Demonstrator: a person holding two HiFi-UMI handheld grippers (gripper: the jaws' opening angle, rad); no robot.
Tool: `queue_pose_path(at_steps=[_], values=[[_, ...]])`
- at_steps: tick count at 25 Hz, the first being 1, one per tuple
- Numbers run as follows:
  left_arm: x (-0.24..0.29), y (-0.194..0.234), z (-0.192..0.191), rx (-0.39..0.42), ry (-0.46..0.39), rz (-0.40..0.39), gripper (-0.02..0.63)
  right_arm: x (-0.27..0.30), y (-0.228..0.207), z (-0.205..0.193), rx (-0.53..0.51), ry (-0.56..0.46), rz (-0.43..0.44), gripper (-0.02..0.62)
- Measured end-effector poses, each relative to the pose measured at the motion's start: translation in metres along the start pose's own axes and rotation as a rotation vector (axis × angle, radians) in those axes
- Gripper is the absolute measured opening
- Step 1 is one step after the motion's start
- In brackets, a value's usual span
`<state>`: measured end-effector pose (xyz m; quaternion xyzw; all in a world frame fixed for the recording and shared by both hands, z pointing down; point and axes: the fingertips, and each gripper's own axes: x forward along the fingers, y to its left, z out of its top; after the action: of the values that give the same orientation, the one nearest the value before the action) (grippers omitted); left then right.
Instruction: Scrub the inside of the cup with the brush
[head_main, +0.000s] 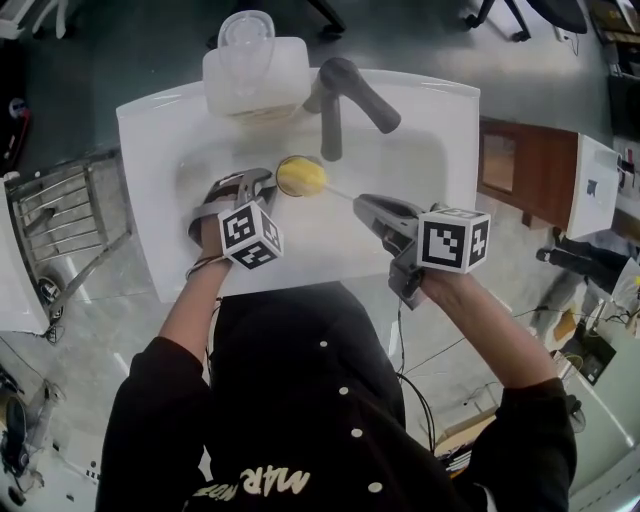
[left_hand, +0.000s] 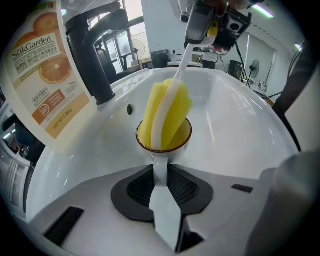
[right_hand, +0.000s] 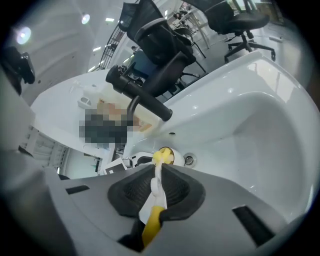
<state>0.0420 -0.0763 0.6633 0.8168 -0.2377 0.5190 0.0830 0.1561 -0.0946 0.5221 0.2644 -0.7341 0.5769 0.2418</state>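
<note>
Cup (left_hand: 181, 137) pinched by its handle (left_hand: 159, 172) in left gripper (head_main: 248, 186): drive brush (left_hand: 167, 112), clamped in right gripper (right_hand: 156, 185), deeper, twisting against wall.

Sink (head_main: 400, 130): white basin at the centre of the scene.
Faucet (head_main: 345, 95): dark grey, rising from the far rim, lever angled right.
Jug (head_main: 255, 70): translucent plastic with an orange-fruit label, on the far rim just left of the faucet.
Rack (head_main: 65, 215): metal wire, left of the sink.
Cabinet (head_main: 530, 165): brown wood, right of the sink.
</note>
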Motion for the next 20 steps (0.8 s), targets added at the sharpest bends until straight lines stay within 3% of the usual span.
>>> queue_pose_path(at_steps=[9, 11, 16, 20], values=[[0.001, -0.001, 0.000, 0.010, 0.018, -0.014, 0.089, -0.013, 0.000, -0.014, 0.217, -0.234, 0.071, 0.054], [0.000, -0.001, 0.000, 0.010, 0.022, -0.015, 0.089, -0.014, -0.001, -0.022, 0.225, -0.267, 0.079, 0.054], [0.000, 0.000, 0.001, -0.015, 0.024, -0.023, 0.091, -0.026, 0.008, -0.030, 0.112, -0.316, 0.100, 0.054], [-0.002, -0.001, 0.001, -0.046, 0.019, -0.028, 0.110, -0.041, 0.013, -0.031, -0.047, -0.325, 0.050, 0.054]])
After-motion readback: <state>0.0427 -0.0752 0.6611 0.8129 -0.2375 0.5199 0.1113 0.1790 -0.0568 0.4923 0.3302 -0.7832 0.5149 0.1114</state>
